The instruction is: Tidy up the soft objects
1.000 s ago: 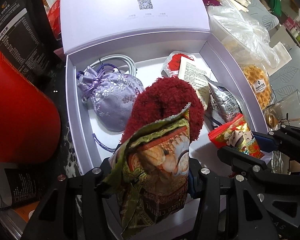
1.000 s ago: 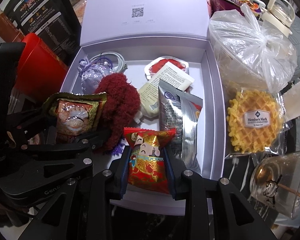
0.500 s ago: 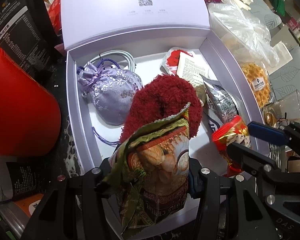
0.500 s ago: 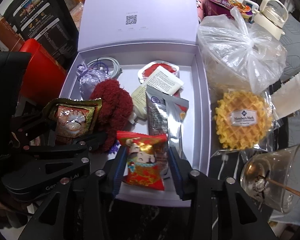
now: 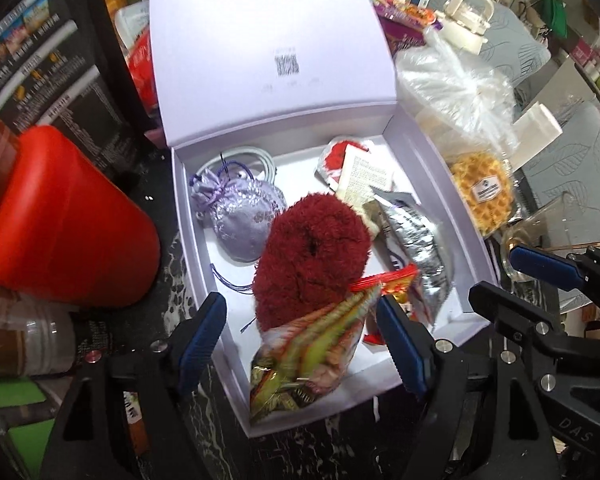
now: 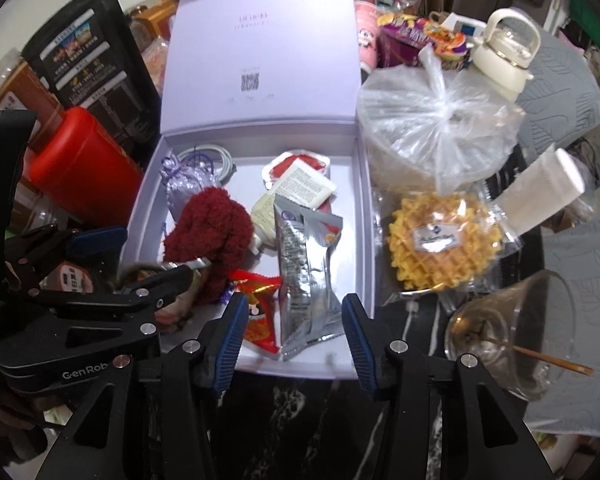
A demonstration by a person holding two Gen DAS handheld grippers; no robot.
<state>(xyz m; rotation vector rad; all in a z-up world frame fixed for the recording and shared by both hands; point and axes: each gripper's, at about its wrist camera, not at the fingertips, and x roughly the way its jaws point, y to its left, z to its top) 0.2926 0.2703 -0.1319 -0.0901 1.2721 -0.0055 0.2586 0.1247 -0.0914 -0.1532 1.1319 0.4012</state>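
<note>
2 grippers hang open over a lilac gift box [image 5: 188, 216] of soft packets, lid up.

Inside the lid sits a blurred QR code [image 5: 287, 65]; the right view shows "GenRob" on the left gripper [image 5: 300, 332]. Its jaws have just been opening and stand wide, the crinkly green-gold snack packet [image 5: 308, 356] loose between them at the box's near edge, against the fuzzy dark-red scrunchie [image 5: 312, 256]. The right gripper [image 6: 294, 330], also just opening, holds nothing; the glossy red packet [image 6: 260, 312] and silver foil pouch [image 6: 304, 276] lie below. A labelled waffle [image 6: 440, 240] sits outside.
</note>
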